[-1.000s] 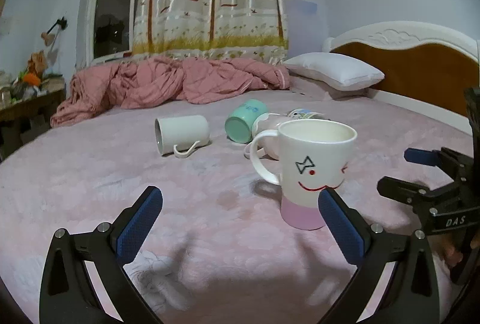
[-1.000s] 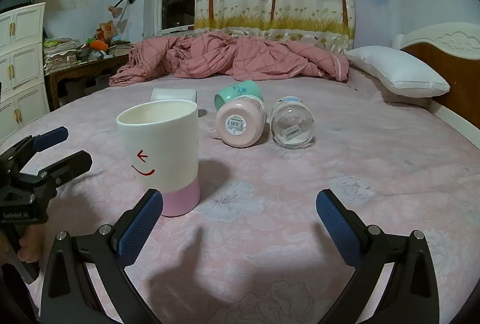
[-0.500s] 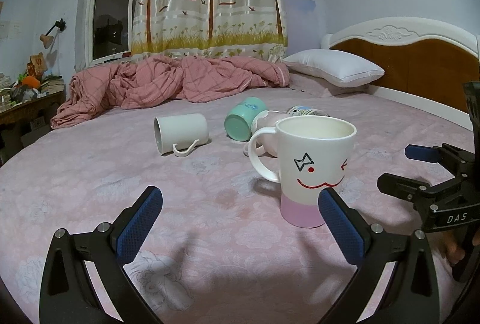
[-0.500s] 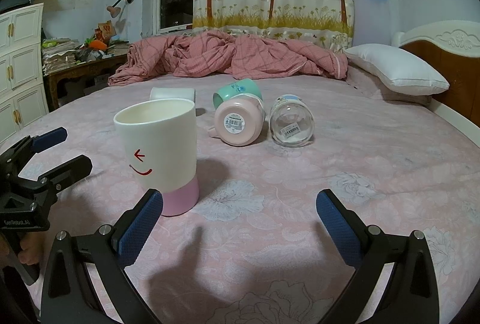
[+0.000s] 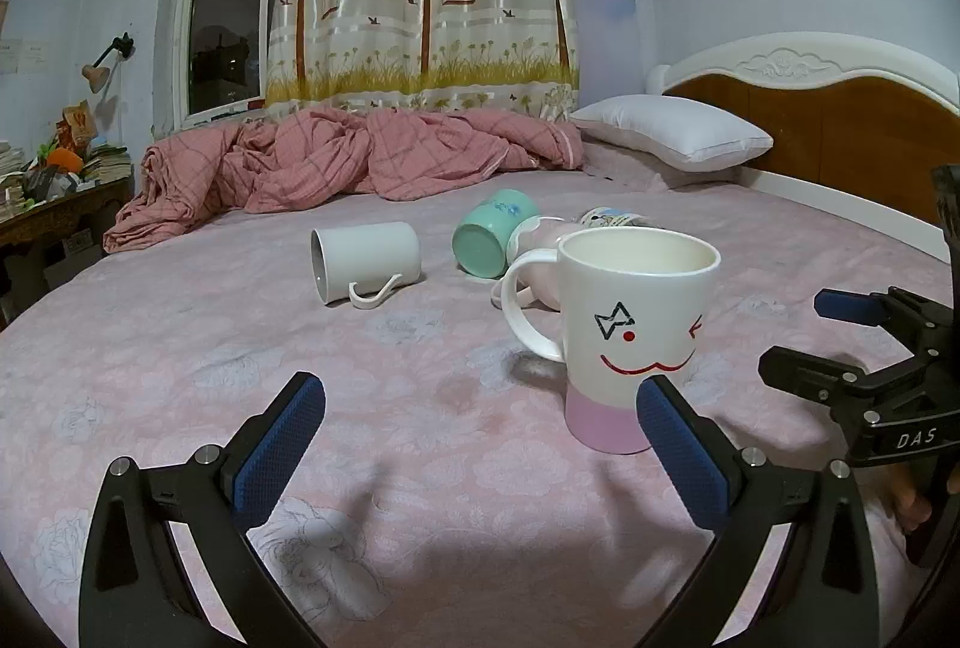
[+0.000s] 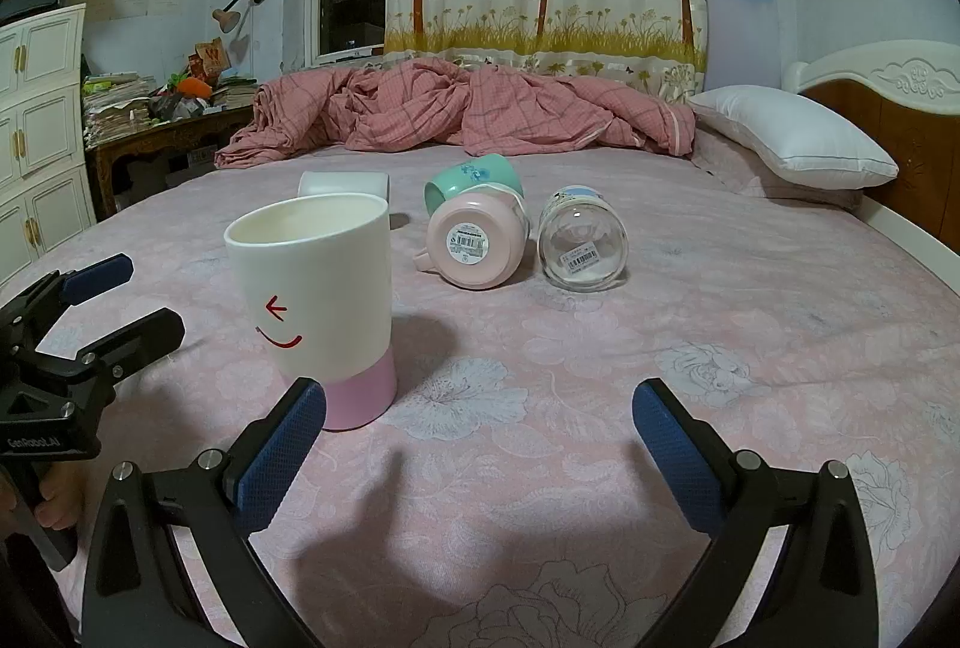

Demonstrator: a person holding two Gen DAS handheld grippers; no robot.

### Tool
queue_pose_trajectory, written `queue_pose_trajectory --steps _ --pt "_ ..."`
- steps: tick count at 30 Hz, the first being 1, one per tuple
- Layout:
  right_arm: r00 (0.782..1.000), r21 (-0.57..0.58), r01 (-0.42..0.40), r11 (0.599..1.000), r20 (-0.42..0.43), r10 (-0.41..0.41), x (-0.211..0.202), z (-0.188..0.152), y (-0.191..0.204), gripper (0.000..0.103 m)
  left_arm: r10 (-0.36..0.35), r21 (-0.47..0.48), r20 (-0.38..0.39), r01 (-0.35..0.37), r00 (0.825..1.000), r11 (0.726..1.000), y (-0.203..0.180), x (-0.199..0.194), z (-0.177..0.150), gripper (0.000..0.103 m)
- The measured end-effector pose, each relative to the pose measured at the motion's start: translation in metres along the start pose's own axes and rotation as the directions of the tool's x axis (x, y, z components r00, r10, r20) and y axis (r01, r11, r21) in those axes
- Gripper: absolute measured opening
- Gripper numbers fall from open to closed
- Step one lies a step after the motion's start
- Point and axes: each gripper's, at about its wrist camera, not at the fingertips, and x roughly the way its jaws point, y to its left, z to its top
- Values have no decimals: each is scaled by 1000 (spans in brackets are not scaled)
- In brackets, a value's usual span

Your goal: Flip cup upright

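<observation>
A white mug with a smiley face and pink base (image 5: 630, 330) stands upright on the pink bed; it also shows in the right wrist view (image 6: 318, 300). Behind it lie a white mug (image 5: 366, 258), a teal mug (image 5: 489, 240), a pink mug (image 6: 477, 240) and a clear glass (image 6: 582, 243), all on their sides. My left gripper (image 5: 480, 444) is open and empty, just short of the upright mug. My right gripper (image 6: 480, 444) is open and empty, to the right of that mug.
A rumpled pink quilt (image 5: 360, 156) lies along the far side of the bed. A white pillow (image 5: 672, 138) rests by the wooden headboard (image 5: 840, 120). A cluttered side table (image 6: 168, 120) and white cabinet (image 6: 36, 126) stand on the left.
Both grippers have tilted and drifted very slightly; the view has shifted a little. The cups have not moved.
</observation>
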Motion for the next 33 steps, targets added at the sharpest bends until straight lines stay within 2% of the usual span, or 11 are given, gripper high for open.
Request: queue_pose_trajectory --steps 10,33 --pt "1000 -1 1 1000 -2 -1 0 1 0 103 23 -19 2 -23 1000 1000 5 2 -3 103" --pt "1000 -1 1 1000 -6 -1 -1 1 -1 103 24 -18 2 -24 1000 1000 6 2 -3 103"
